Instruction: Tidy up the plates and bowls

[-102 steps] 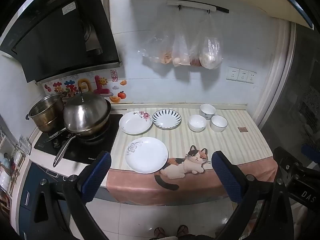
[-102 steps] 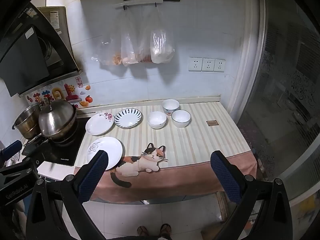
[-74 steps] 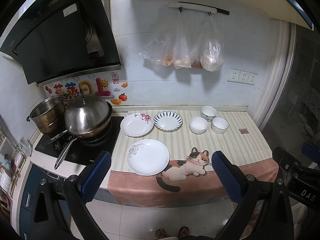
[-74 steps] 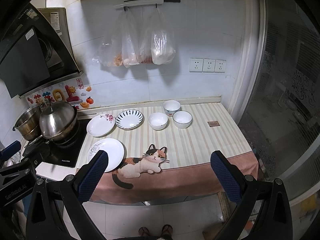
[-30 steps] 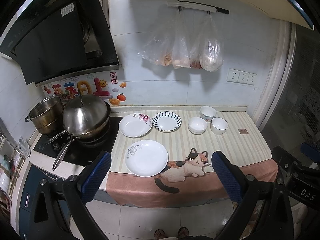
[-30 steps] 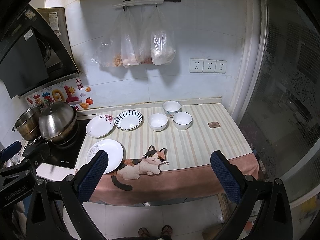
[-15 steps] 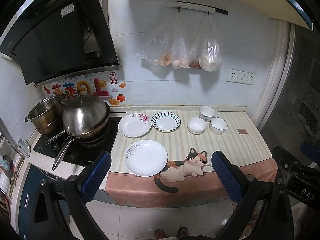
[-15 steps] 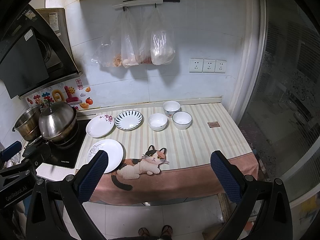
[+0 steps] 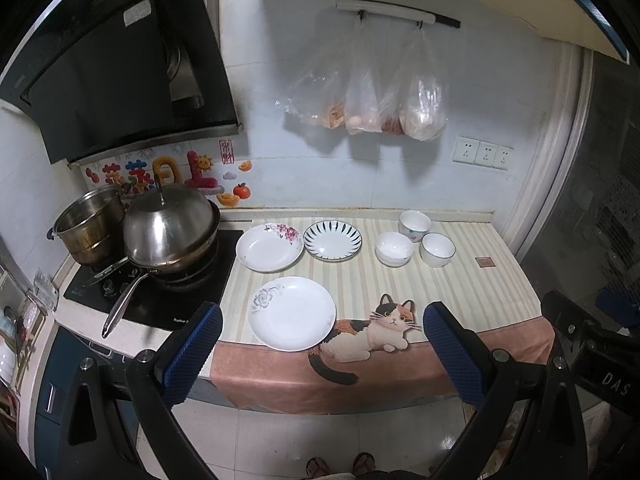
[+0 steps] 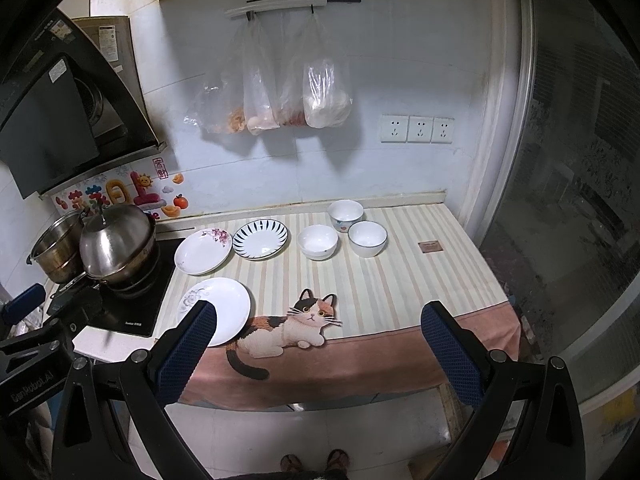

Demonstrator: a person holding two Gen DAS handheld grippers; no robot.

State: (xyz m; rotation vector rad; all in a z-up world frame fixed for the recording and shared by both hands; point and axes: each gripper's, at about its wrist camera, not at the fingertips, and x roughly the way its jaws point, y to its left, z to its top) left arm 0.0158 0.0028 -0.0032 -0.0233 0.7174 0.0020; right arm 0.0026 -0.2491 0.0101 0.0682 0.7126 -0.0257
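3 empty bowls (image 10: pixel 318 241) and 3 bare plates (image 10: pixel 216 309) are spread on the striped cloth (image 10: pixel 400 280). Left gripper (image 9: pixel 320 354) and right gripper (image 10: pixel 318 354) are held released, well apart from them, beside a lidded pan (image 9: pixel 168 228).

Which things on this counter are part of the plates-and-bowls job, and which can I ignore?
Job items:
- white plate near the front edge
- pink-flowered plate
- blue-striped plate
- three bowls: plain white bowl, blue-rimmed bowl, back bowl

Ignore:
- lidded pan and steel pot on the stove
- hanging plastic bags
- small brown square
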